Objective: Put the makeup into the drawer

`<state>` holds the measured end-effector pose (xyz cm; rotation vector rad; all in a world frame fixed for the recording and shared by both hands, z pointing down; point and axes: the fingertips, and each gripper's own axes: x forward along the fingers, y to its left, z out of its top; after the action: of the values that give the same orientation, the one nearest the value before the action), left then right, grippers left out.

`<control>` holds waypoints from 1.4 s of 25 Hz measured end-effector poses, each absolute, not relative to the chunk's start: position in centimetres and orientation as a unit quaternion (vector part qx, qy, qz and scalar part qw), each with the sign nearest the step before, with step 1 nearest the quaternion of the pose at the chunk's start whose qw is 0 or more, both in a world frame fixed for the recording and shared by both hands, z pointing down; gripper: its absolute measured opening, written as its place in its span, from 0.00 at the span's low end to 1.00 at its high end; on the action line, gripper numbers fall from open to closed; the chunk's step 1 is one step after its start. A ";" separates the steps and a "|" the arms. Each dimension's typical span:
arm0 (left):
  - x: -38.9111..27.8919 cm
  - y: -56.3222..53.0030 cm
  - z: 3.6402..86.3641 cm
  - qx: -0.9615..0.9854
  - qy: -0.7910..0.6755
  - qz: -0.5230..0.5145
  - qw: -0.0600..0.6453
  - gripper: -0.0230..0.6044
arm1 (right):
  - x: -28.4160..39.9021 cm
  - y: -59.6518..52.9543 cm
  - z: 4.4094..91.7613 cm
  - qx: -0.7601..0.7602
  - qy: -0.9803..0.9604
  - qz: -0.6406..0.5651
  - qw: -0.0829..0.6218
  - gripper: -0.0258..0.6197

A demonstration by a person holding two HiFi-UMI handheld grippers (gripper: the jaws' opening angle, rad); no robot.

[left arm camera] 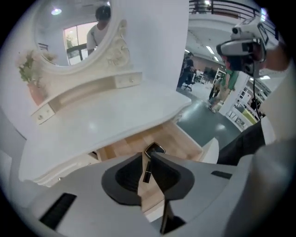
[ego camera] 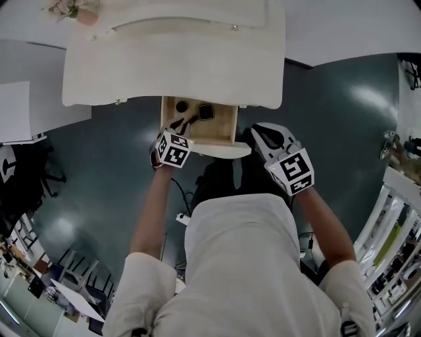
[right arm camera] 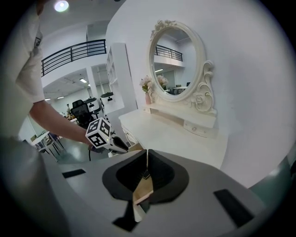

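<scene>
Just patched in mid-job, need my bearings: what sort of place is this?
Probably a staged vanity corner inside a large open office or lab, not a home: a white dressing table with an oval mirror and open drawer, office chairs and a mezzanine railing behind.

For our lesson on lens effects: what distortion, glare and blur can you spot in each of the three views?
Head view: fisheye curves the edge of the dressing table; glare patches on the dark floor. Left gripper view: black corners, blurred clothing at right. Right gripper view: black corners, ceiling lamp flares at top, near shirt soft.
</scene>
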<state>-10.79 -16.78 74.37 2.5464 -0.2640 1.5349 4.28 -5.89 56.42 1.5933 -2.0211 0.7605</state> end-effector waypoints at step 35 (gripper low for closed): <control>-19.2 -0.9 47.5 0.896 -0.358 0.216 0.152 0.06 | 5.4 5.7 47.5 0.532 -0.807 0.188 0.177 0.09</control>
<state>-19.23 -0.87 47.52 2.5709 -1.0269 0.6208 5.43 5.71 47.46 1.5046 -2.2824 0.5328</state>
